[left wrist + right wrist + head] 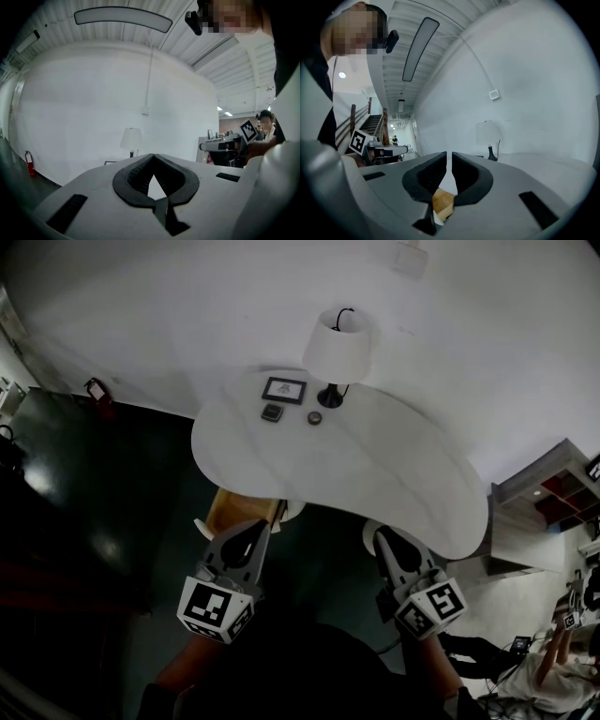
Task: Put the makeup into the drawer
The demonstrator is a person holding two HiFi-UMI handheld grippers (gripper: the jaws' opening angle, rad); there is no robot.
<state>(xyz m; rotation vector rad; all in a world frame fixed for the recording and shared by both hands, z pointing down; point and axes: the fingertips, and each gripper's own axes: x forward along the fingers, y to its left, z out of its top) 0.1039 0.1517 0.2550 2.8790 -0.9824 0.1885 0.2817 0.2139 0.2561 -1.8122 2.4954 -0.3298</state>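
**Left gripper (267, 527) and right gripper (377, 534) are hovering, jaws closed on nothing.**
Makeup compact (272, 412), upper centre, is seemingly lying light, rigid and slick; pinching across opposite edges suits it.

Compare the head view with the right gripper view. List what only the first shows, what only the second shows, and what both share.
Only the head view: a small dark square item and a small dark round item on the white curved table, plus a red fire extinguisher by the wall.
Only the right gripper view: a staircase and a long ceiling light.
Both: the white-shaded lamp with a black base, the table, the light wooden drawer, and the right gripper, shut and holding nothing.
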